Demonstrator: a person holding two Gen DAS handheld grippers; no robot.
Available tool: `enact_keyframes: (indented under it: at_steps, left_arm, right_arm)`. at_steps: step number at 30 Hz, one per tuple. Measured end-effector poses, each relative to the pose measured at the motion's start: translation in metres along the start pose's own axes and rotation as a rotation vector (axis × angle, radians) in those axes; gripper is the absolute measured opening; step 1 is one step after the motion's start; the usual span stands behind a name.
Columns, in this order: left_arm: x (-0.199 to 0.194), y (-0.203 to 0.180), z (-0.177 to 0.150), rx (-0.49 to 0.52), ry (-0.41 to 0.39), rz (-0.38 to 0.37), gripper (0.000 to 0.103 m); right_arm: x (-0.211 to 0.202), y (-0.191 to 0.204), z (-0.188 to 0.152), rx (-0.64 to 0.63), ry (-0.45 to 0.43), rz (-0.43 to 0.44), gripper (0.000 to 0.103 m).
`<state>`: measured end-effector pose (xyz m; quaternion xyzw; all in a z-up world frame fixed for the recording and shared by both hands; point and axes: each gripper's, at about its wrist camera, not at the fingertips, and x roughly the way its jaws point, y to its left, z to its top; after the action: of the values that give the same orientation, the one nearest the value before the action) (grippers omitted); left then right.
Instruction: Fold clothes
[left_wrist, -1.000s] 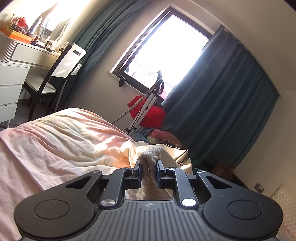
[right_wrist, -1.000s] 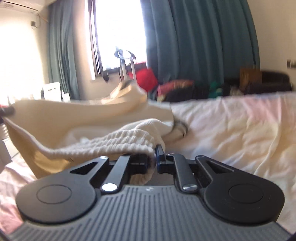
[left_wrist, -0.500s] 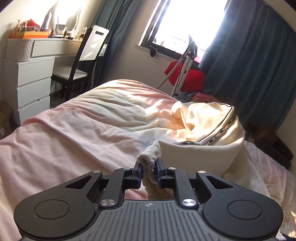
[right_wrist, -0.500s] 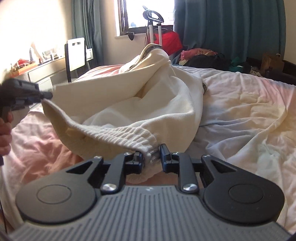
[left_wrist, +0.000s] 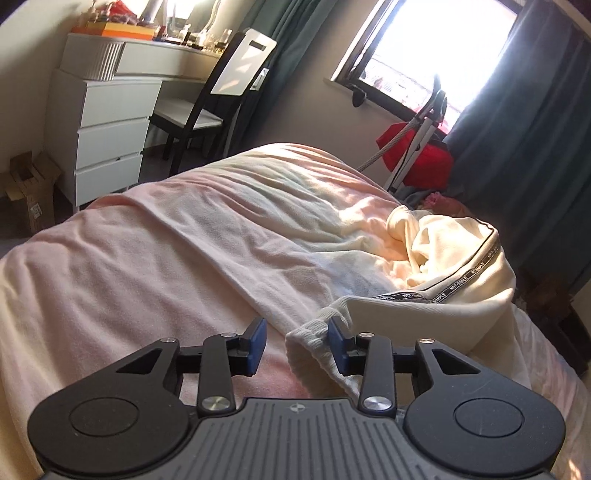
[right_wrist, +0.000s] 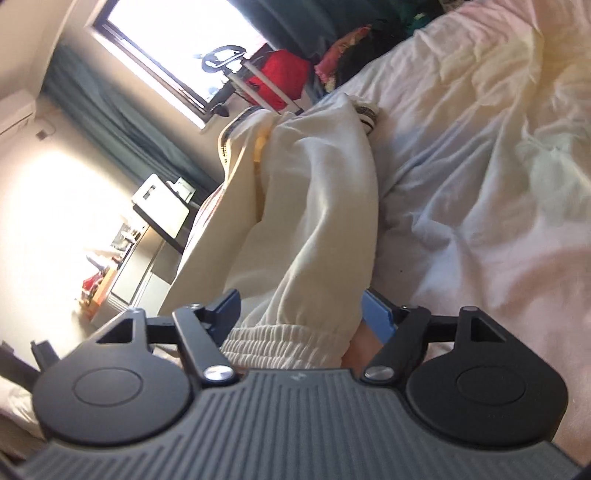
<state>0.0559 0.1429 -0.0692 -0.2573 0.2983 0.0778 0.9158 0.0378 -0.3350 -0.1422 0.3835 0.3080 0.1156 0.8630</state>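
Cream sweatpants (left_wrist: 443, 306) lie bunched on the pink bed sheet (left_wrist: 166, 258), with a printed black waistband showing. My left gripper (left_wrist: 297, 345) hangs low over the sheet and its jaws are opening. One ribbed cuff (left_wrist: 314, 332) rests against the right pad, and the left pad is clear of it. In the right wrist view the picture is rolled sideways. The other trouser leg (right_wrist: 317, 206) runs away from my right gripper (right_wrist: 303, 314). Its jaws are opening wide, with the ribbed cuff (right_wrist: 284, 343) lying loose between them.
A white chest of drawers (left_wrist: 107, 147) and a desk with a black-and-white chair (left_wrist: 229, 92) stand left of the bed. A red bag (left_wrist: 417, 158), a metal stand and teal curtains are under the window. A cardboard box (left_wrist: 29, 192) sits on the floor.
Both grippers were shut on the ribbed cuffs and have spread their jaws, letting the cloth go. The sweatpants have sunk onto the bed. The right wrist view has rolled sideways.
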Motion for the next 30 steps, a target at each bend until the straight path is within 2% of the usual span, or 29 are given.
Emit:
enact_keyframes:
  at_steps: [3,5,6,9,11,13,15,17,19,21,22,25,30]
  left_arm:
    - [-0.002,0.004,0.001,-0.043,0.007,-0.024,0.043]
    - [0.0,0.005,0.001,-0.068,0.017,-0.043,0.055]
    - [0.004,0.007,0.0,-0.095,0.027,-0.066,0.056]
    - [0.017,0.013,-0.003,-0.167,0.06,-0.119,0.057]
    - [0.028,0.016,-0.005,-0.204,0.079,-0.142,0.057]
    - [0.036,0.017,-0.008,-0.224,0.083,-0.154,0.053]
    - [0.043,0.015,-0.009,-0.221,0.084,-0.154,0.052]
    - [0.051,0.01,-0.009,-0.206,0.087,-0.146,0.044]
    - [0.058,0.007,-0.009,-0.193,0.09,-0.135,0.04]
    - [0.063,0.003,-0.005,-0.18,0.092,-0.129,0.032]
    - [0.064,0.001,-0.003,-0.173,0.092,-0.129,0.017]
    - [0.063,-0.01,0.017,-0.142,0.082,-0.099,0.015]
    - [0.057,-0.025,0.088,-0.091,-0.032,0.009,0.014]
  right_arm:
    - [0.012,-0.015,0.0,0.108,0.038,0.024,0.076]
    - [0.021,-0.017,-0.002,0.108,0.054,-0.002,0.076]
    - [0.028,-0.018,-0.003,0.107,0.059,-0.009,0.075]
    - [0.052,-0.027,-0.004,0.16,0.116,-0.013,0.074]
    - [0.061,-0.027,-0.004,0.163,0.125,0.029,0.074]
    - [0.064,-0.021,-0.004,0.138,0.126,0.087,0.07]
    - [0.064,-0.012,-0.004,0.087,0.119,0.108,0.068]
    - [0.065,-0.009,-0.005,0.061,0.121,0.088,0.059]
    - [0.067,-0.012,-0.007,0.069,0.127,0.053,0.042]
    - [0.066,-0.015,-0.007,0.088,0.123,0.032,0.033]
    - [0.063,-0.015,-0.008,0.098,0.111,0.038,0.027]
    - [0.052,-0.005,-0.013,0.125,0.068,0.08,0.02]
    - [0.066,0.049,-0.033,0.064,0.072,0.143,0.015]
